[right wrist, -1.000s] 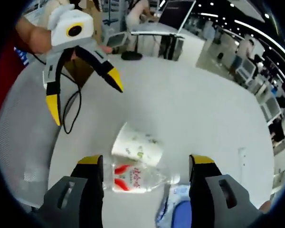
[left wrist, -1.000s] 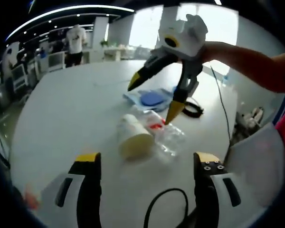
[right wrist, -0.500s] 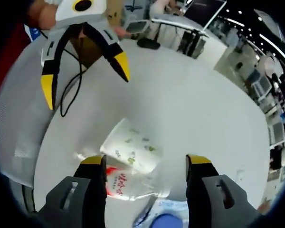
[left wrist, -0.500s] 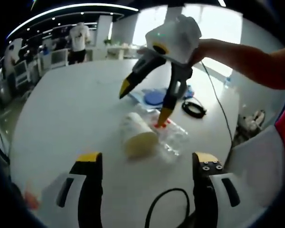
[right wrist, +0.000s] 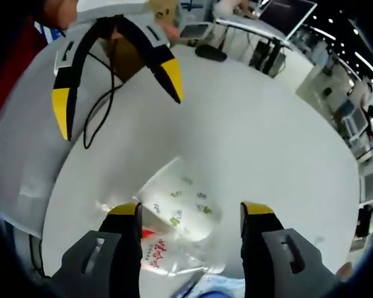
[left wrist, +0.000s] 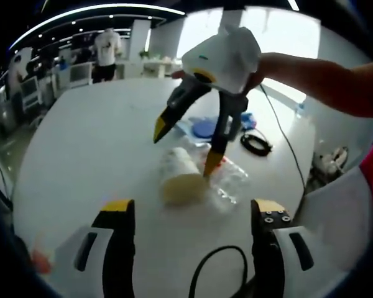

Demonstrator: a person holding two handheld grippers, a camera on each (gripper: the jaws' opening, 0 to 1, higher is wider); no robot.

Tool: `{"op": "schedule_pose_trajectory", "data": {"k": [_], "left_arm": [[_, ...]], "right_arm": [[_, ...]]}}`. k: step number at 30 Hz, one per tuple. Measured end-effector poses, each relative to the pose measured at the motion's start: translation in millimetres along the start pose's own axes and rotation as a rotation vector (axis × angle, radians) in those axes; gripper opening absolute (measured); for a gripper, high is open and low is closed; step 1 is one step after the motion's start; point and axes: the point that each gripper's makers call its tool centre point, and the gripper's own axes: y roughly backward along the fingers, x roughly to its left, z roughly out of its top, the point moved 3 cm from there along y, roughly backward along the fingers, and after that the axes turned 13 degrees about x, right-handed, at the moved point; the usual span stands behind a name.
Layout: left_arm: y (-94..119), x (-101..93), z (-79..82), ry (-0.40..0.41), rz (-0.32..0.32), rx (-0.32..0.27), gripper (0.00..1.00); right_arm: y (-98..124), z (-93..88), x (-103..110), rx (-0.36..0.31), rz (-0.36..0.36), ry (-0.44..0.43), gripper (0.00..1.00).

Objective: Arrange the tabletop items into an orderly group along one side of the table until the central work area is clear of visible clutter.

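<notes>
A white paper cup (left wrist: pixel 179 178) (right wrist: pixel 181 207) with a green print lies on its side on the white table (left wrist: pixel 90 136) (right wrist: pixel 270 133). A clear plastic bottle (left wrist: pixel 229 181) (right wrist: pixel 156 257) with a red label lies against it. My right gripper (right wrist: pixel 190 211) (left wrist: pixel 186 146) is open and hangs low over the cup, one jaw on each side of it, neither pressing it. My left gripper (left wrist: pixel 193 210) (right wrist: pixel 117 94) is open nearer the table's edge, with nothing between its fingers, pointing at the cup.
Beyond the cup lie a clear pack with a blue disc (left wrist: pixel 198 128) and a black coiled cable (left wrist: pixel 256 143). A small orange item (left wrist: pixel 40 261) sits at the near left. A grey mesh chair (right wrist: pixel 18 155) stands by the table's edge, and desks and people are far off.
My right gripper has come down and closer, so the cup now lies between its jaws. The left gripper has hardly moved.
</notes>
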Motion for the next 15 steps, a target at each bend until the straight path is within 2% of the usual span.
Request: {"op": "schedule_pose_trajectory", "data": {"k": [15], "left_arm": [[2,5.2,1.9,0.026,0.011,-0.011,0.73]], "right_arm": [[-22,15.4,-2,-0.006,0.056,0.012,0.60]]}}
